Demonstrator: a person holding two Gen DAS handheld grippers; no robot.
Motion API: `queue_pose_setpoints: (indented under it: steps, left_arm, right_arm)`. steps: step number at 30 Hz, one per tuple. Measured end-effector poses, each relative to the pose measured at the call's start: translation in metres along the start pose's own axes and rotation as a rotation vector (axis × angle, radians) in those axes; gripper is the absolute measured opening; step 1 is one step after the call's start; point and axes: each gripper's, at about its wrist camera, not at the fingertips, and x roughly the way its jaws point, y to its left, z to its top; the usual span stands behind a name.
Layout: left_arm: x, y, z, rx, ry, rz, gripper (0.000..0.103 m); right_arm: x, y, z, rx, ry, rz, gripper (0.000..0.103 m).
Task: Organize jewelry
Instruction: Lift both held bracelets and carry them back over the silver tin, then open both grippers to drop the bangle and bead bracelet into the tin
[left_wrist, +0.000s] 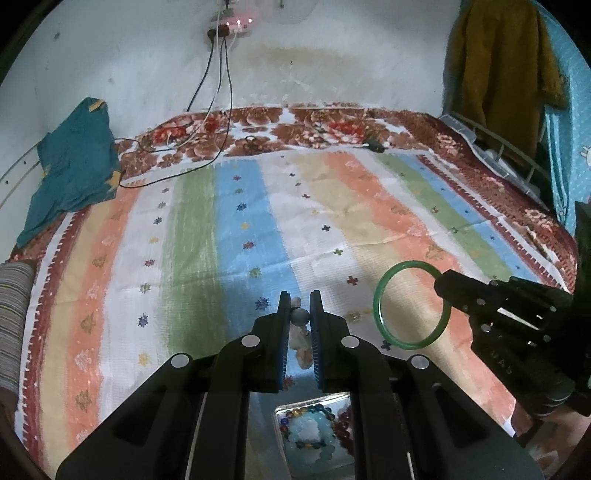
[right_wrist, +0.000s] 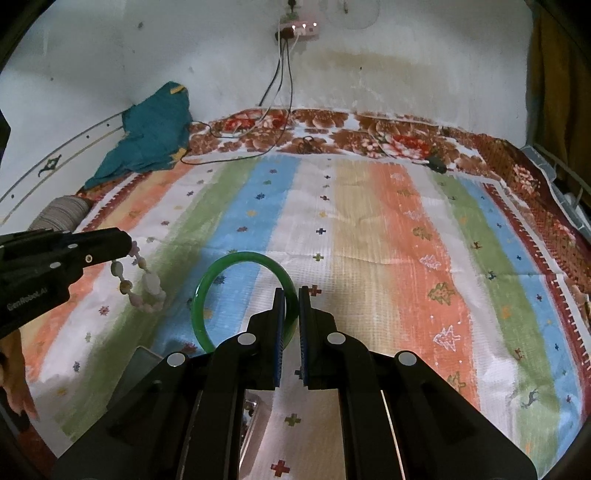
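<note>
Green bangle (right_wrist: 207, 295) (striped pastel bedsheet (right_wrist: 369, 240) beneath)

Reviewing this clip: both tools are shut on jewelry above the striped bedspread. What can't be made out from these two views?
- Metal tray: left wrist view, mostly hidden by the left tool; its beads can't be counted. Right wrist view shows only a sliver.
- Pale bead bracelet: motion-blurred in the right view; mostly hidden between the pads in the left.
- Green bangle: near rim hidden behind the right tool.

Left claw (left_wrist: 300, 306), right claw (right_wrist: 291, 301): black bodies, blue ribbed pads, silver round pivots, white lettering.
</note>
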Motion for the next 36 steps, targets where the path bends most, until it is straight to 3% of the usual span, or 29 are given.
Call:
queue_pose_setpoints:
  steps: [12, 36]
  left_arm:
    - [-0.033, -0.014, -0.012, 0.029, -0.051, -0.021, 0.010]
    - [-0.071, -0.020, -0.045, 0.016, -0.057, -0.042, 0.010]
  right_arm:
    - [-0.021, 0.010, -0.011, -0.017, -0.018, 0.028, 0.008]
    - [-0.050, 0.034, -0.047, -0.068, 0.019, 0.079, 0.008]
